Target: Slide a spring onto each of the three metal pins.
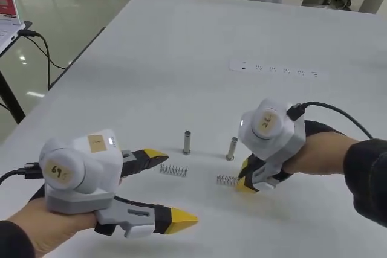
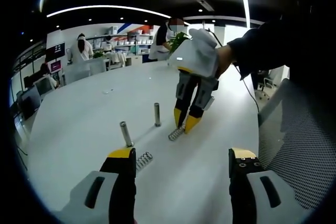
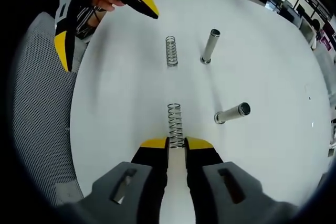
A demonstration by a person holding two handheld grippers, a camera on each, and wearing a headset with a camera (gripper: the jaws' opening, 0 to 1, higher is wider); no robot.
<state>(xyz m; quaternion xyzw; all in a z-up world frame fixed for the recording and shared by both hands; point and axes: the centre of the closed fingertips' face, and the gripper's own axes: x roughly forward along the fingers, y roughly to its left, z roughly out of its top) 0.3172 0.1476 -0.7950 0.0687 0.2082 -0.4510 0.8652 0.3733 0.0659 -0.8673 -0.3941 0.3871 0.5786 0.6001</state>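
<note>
i had the right gripper clenched on one end of a coiled steel spring lying on the white table; the left gripper hung released.

The table is seen in white. Yellow-tipped black jaws are shown on the left gripper and right gripper. The pins and the spring are coloured silver.
</note>
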